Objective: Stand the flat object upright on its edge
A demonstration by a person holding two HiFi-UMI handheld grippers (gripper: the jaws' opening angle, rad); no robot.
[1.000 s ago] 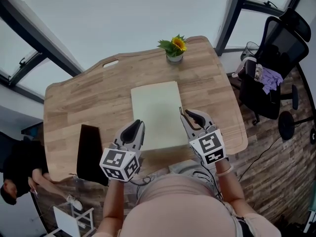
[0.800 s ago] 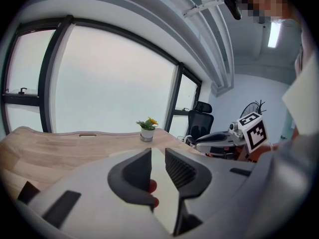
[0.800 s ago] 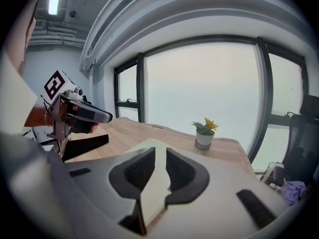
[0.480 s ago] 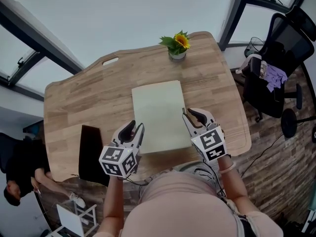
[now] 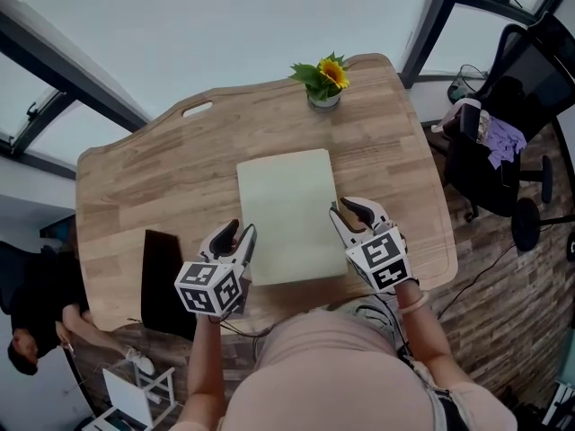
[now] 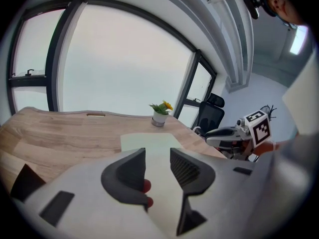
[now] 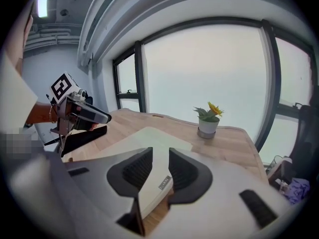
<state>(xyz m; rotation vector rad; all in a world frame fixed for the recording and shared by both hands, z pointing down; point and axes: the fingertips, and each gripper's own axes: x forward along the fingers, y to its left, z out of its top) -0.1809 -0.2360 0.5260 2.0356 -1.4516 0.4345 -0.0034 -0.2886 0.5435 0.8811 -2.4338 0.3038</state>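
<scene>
Head view: the wooden table [image 5: 135, 196] bears the pale board [image 5: 287, 209], which lies flat at its middle, not on edge. The left gripper [image 5: 241, 232] and right gripper [image 5: 346, 209] flank its near corners. Their jaws have just been opening and stand part-way apart, pressing on nothing. Raising the board would demand matched, level grips.

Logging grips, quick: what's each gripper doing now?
Left gripper: open, just opening, board edge between jaws.
Right gripper: open, just opening, board edge between jaws.
</scene>
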